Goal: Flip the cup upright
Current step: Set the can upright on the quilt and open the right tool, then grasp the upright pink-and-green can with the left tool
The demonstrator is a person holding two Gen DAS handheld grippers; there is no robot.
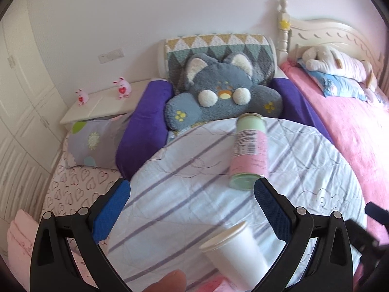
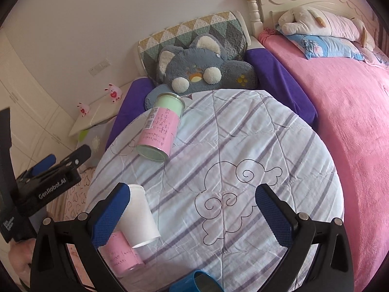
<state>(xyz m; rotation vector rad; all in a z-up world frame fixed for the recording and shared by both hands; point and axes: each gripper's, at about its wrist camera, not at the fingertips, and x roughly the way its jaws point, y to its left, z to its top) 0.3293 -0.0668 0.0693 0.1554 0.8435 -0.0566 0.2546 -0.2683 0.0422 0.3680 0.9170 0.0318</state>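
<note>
A white paper cup (image 1: 239,253) lies on the striped quilt, low in the left wrist view, its rim pointing up-left. My left gripper (image 1: 192,209) is open above it, with the cup between and below the blue pads. In the right wrist view the white cup (image 2: 138,216) shows upside down, rim toward the camera, just right of the left pad (image 2: 110,215). My right gripper (image 2: 192,215) is open and empty over the quilt. A blue cup (image 2: 197,282) lies at the bottom edge.
A green and pink can (image 1: 249,149) lies on its side on the round quilted surface (image 1: 184,194); it also shows in the right wrist view (image 2: 160,127). A pink-labelled container (image 2: 122,255) sits beside the white cup. A grey plush cushion (image 1: 218,95) and a pink bed (image 1: 352,133) border the surface. The left gripper's body (image 2: 48,182) is at the left.
</note>
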